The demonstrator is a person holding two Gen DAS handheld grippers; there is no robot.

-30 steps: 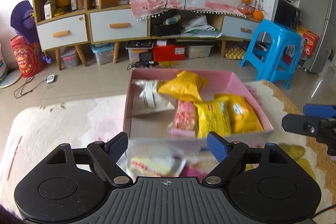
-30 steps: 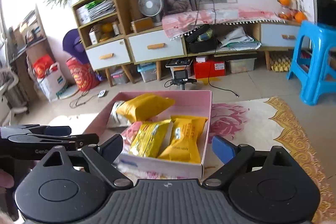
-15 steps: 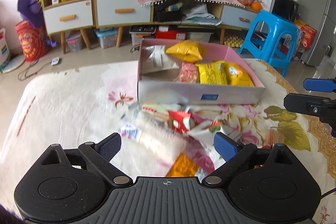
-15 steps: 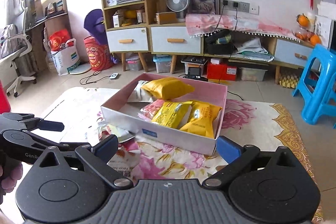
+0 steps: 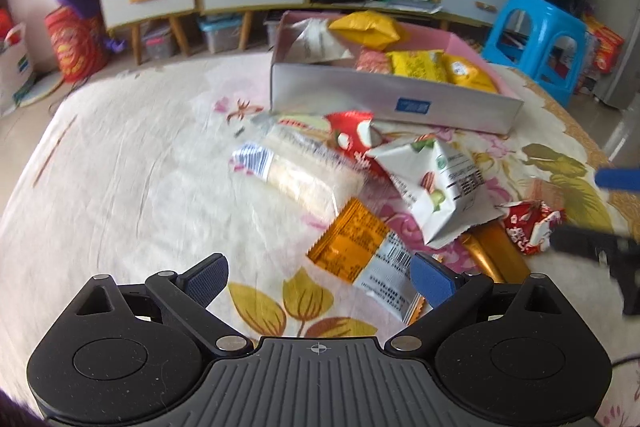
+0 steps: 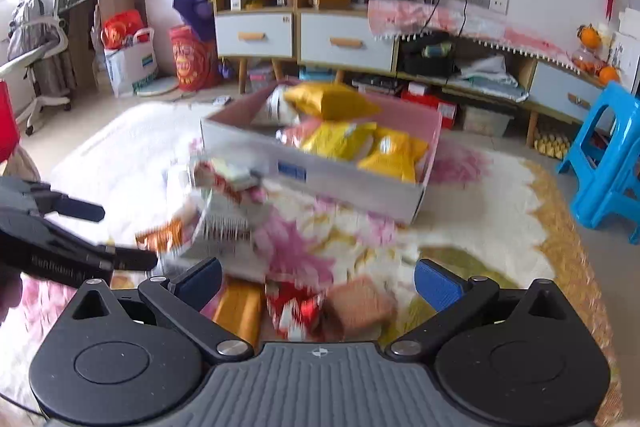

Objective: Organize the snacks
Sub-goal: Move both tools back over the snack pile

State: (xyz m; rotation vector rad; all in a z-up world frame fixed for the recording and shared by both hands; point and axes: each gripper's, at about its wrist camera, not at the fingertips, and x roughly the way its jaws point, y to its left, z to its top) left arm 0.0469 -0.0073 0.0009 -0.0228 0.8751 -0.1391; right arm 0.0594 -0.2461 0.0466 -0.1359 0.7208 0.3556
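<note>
Now the pink box (image 5: 392, 103) sits far on the desk (image 5: 120, 167), loose snacks piled near it. Both left tongs (image 5: 316, 277) and right tongs (image 6: 318, 281) gape empty; best pinch the orange packet (image 5: 348, 241) by one flat edge.

Black claw (image 5: 318, 279), blue pads (image 5: 430, 279).

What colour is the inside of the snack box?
Pink: the box shows a pink inner wall, while its outer front is grey-white. Clearest in the left wrist view.
</note>
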